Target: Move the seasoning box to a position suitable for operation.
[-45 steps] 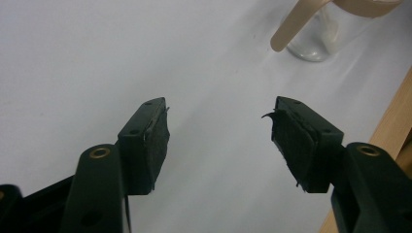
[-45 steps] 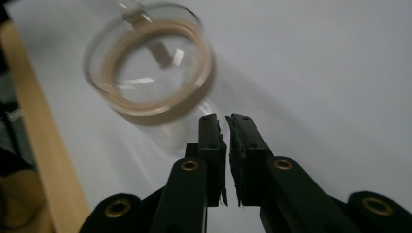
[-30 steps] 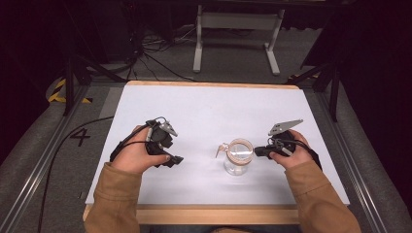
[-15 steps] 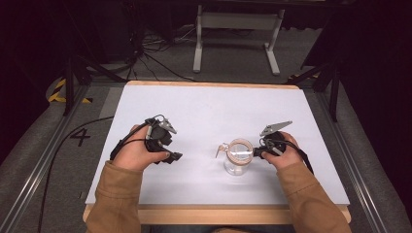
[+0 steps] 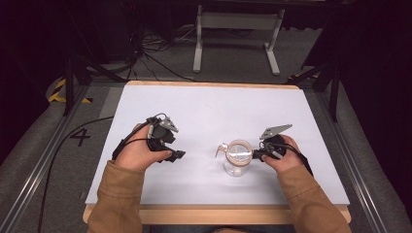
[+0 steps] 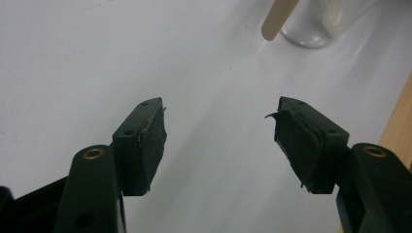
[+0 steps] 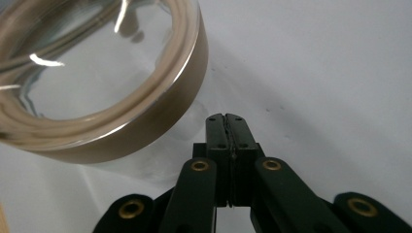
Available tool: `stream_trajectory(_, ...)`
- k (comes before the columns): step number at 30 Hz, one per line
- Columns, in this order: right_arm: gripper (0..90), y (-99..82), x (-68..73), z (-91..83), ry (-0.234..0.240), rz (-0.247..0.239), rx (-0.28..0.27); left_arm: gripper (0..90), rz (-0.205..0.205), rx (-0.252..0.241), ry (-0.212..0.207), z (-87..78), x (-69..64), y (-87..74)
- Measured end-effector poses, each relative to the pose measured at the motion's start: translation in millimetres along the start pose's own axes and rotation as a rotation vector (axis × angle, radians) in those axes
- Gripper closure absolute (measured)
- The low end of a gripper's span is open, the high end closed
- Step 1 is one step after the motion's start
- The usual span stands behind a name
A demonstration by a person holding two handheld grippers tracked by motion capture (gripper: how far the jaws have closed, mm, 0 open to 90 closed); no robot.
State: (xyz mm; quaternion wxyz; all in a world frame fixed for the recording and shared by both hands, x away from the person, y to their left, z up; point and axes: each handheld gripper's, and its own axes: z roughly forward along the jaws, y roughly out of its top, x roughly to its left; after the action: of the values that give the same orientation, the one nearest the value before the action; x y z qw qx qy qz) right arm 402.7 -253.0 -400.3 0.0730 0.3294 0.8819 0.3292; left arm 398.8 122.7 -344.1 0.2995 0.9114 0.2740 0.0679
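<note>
Right gripper has slid in w/ jaws pressed together, tips beside the jar at lower middle; left gripper spread, farther off.

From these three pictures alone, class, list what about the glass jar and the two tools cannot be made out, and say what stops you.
- Jar contents: high view too small; right gripper view blurred by glare on the glass.
- Jar base and left side: cut off by the right gripper view's edges.
- Whether the right tool, jaws pressed together, touches the jar: unclear.
- Wooden tab at the jar: its top is cut off by the left gripper view's upper edge.
</note>
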Motion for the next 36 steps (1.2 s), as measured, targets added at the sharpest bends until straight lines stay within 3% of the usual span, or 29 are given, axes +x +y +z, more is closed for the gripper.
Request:
stream_trajectory(2, 90.0, -1.0, 3.3, 0.1, -0.001, -0.013, 0.007, 36.0, -0.008, -0.019, 0.006, -0.1, -0.6, 0.9)
stream_trajectory(9, 90.0, -5.6, 17.4, -1.9, 0.018, -0.029, 0.04, 37.8, -0.007, -0.012, 0.006, 2.8, -1.5, 5.8)
stream_trajectory(12, 90.0, -8.0, 25.4, -3.0, 0.026, -0.044, 0.049, 40.2, 0.01, -0.013, -0.005, 5.6, -0.6, 11.5)
stream_trajectory(14, 90.0, -9.2, 30.1, -3.4, 0.031, -0.058, 0.052, 45.8, 0.035, -0.044, -0.004, 9.0, 0.4, 16.2)
stream_trajectory(17, 90.0, -10.5, 36.3, -3.0, 0.041, -0.071, 0.051, 60.4, 0.048, -0.095, -0.087, 18.4, -0.3, 23.8)
stream_trajectory(19, 90.0, -11.3, 39.9, -2.6, 0.053, -0.075, 0.05, 67.0, 0.067, -0.117, -0.119, 25.4, -2.6, 29.0)
stream_trajectory(27, 90.0, -16.1, 48.1, 0.2, 0.089, -0.106, 0.043, 82.0, 0.127, -0.092, -0.152, 52.4, -7.3, 42.9)
stream_trajectory(31, 90.0, -20.5, 43.0, -6.2, 0.073, -0.085, 0.023, 83.0, 0.12, -0.072, -0.174, 68.4, -11.6, 45.8)
stream_trajectory(36, 90.0, -26.7, 37.2, -12.7, 0.068, -0.059, 0.003, 85.8, 0.136, -0.044, -0.159, 84.6, -17.8, 47.5)
